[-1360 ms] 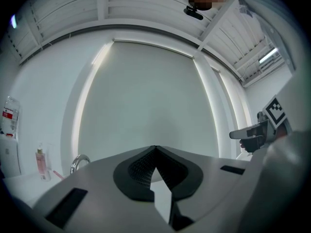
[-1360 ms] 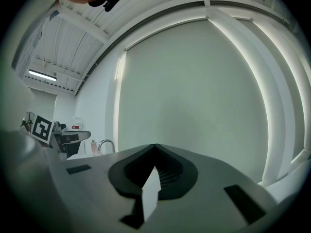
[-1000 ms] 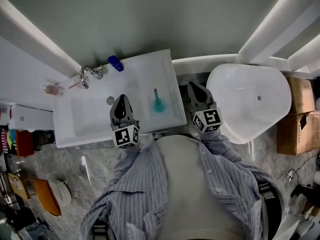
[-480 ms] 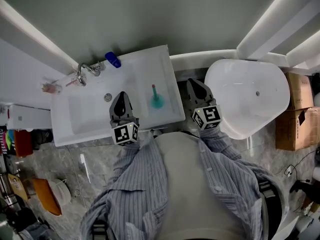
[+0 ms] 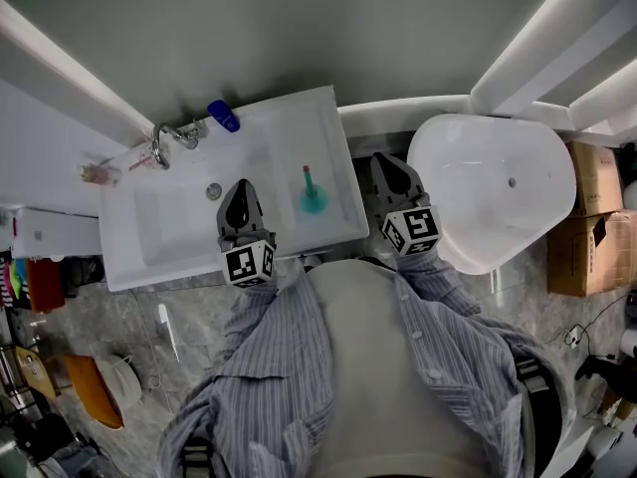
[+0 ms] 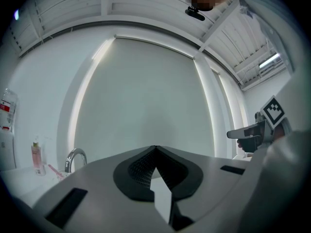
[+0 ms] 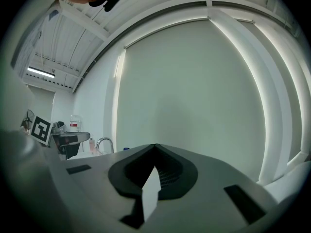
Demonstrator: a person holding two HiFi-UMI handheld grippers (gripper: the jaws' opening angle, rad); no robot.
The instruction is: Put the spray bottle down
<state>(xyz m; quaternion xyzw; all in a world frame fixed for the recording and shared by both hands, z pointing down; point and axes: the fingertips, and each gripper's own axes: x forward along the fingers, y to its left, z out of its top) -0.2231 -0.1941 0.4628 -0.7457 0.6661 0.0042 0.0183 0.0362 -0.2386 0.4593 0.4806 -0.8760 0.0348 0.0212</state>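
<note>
A teal spray bottle [image 5: 313, 197] stands upright on the right ledge of the white sink [image 5: 159, 252] in the head view. My left gripper [image 5: 242, 189] hovers over the sink's front part, left of the bottle and apart from it, jaws shut and empty. My right gripper [image 5: 391, 164] hangs over the gap between the sink and a white tub [image 5: 498, 187], right of the bottle, also shut on nothing. In the left gripper view the left gripper [image 6: 155, 147] has its tips meeting against a plain wall. The right gripper [image 7: 155, 145] looks the same in the right gripper view. The bottle appears in neither gripper view.
A chrome faucet [image 5: 164, 142] and a blue object [image 5: 223, 116] sit at the sink's back edge, a pink bottle [image 5: 100, 174] on the shelf to its left. Cardboard boxes [image 5: 587, 217] stand right of the tub. Bags and clutter [image 5: 95, 386] lie on the floor at the lower left.
</note>
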